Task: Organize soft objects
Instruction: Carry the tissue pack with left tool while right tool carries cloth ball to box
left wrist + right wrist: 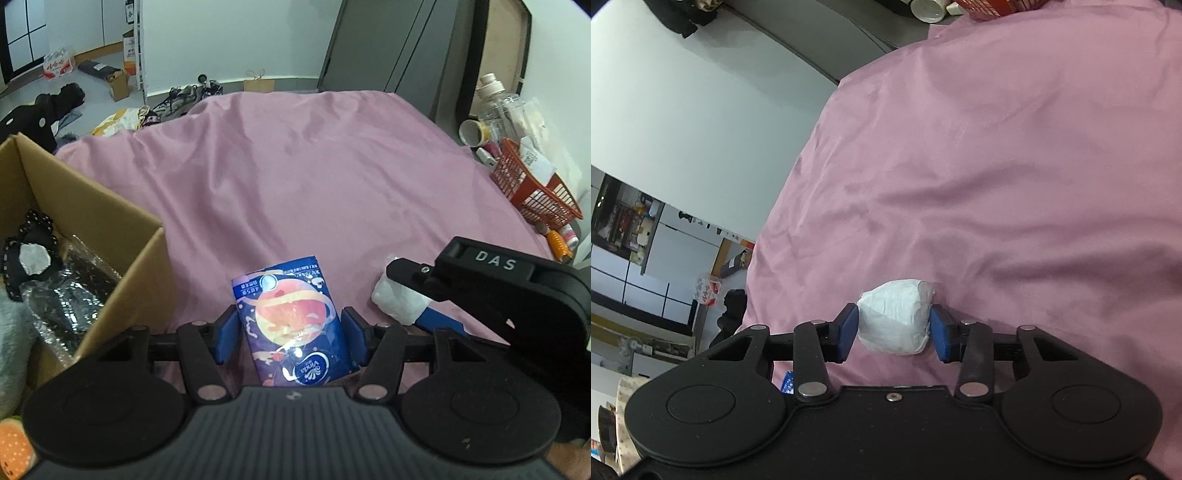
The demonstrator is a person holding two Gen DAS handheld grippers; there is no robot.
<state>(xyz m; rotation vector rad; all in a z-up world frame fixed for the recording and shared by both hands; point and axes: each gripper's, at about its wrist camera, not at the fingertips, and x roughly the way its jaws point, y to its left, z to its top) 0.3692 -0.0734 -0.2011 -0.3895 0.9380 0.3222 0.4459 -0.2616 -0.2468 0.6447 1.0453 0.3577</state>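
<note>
Left gripper [290,328]: blue pads flank a blue tissue pack [293,325] at lower centre, jaws closed against its sides. Pack stands on the pink bedsheet [295,166], long axis running up the frame, tilted slightly left, logo end nearest the camera.

Right gripper [894,326]: rolled sideways in its own view, the room standing on edge at the frame's left. Jaws narrow, pinching a white wadded bundle [895,319] that rests on the sheet at lower centre; no clear long axis.

Cardboard box [92,221], left edge of left view, open, with dark plastic-wrapped items inside. Red basket [532,188] far right.
</note>
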